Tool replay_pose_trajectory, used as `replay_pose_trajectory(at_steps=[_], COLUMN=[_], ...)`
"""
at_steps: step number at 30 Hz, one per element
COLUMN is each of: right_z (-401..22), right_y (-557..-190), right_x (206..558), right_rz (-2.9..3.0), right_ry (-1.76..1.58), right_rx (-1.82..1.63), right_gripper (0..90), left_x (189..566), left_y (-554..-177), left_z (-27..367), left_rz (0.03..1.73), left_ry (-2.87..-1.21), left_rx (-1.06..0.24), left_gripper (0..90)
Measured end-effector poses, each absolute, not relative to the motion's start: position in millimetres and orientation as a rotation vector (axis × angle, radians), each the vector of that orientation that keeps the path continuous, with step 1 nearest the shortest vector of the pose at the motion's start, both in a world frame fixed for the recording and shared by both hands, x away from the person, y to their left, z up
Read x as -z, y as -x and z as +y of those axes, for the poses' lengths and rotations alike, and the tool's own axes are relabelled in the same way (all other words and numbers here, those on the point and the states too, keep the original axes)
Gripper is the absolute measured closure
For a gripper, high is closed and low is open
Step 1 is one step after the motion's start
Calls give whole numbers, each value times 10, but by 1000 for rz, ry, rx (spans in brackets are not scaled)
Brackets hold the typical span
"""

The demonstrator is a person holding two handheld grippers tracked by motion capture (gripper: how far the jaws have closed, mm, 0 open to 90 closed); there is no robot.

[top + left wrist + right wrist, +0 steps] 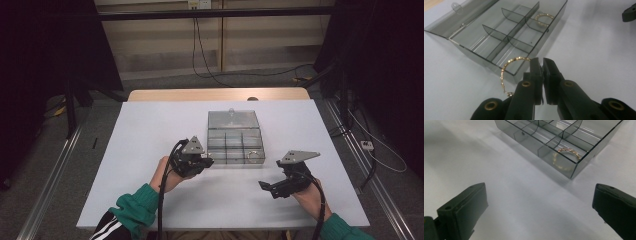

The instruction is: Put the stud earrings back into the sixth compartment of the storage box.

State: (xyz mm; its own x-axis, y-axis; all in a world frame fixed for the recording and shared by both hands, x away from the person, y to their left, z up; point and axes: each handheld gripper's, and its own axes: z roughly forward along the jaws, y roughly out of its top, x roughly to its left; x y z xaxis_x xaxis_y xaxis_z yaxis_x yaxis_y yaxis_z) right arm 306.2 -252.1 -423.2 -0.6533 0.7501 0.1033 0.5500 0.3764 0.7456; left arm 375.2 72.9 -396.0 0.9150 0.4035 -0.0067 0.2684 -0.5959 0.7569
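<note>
I read this as the carry step: my left tool (pixel 541 65) is clamped on a gold bracelet (pixel 510 67), which hangs off the jaw tips just at the near corner of the open clear compartment box (pixel 234 124) on the bench (pixel 150 135). Next I need to bring it over an empty compartment and release; a second bracelet (pixel 567 152) already lies in a corner cell. The left hand (pixel 167 175) is angled toward the box. My right tool (pixel 539 205) hovers with jaws wide, holding nothing, pointing at that corner.

Fingers (pixel 541 65) pinching gold bracelet (pixel 510 65), open clear box (pixel 456 42) behind
</note>
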Motion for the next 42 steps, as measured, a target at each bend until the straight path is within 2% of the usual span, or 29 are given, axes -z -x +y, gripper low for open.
replay_pose_trajectory(at_steps=[42], right_z=[-2519], right_y=[-3059], right_x=[4228], right_rz=[2384], right_ry=[-1144], right_rx=[-1143], right_gripper=[0], left_x=[3821], left_y=[-4088], left_z=[-46], left_rz=[367], left_ry=[-2227], left_rx=[-271], left_gripper=[872])
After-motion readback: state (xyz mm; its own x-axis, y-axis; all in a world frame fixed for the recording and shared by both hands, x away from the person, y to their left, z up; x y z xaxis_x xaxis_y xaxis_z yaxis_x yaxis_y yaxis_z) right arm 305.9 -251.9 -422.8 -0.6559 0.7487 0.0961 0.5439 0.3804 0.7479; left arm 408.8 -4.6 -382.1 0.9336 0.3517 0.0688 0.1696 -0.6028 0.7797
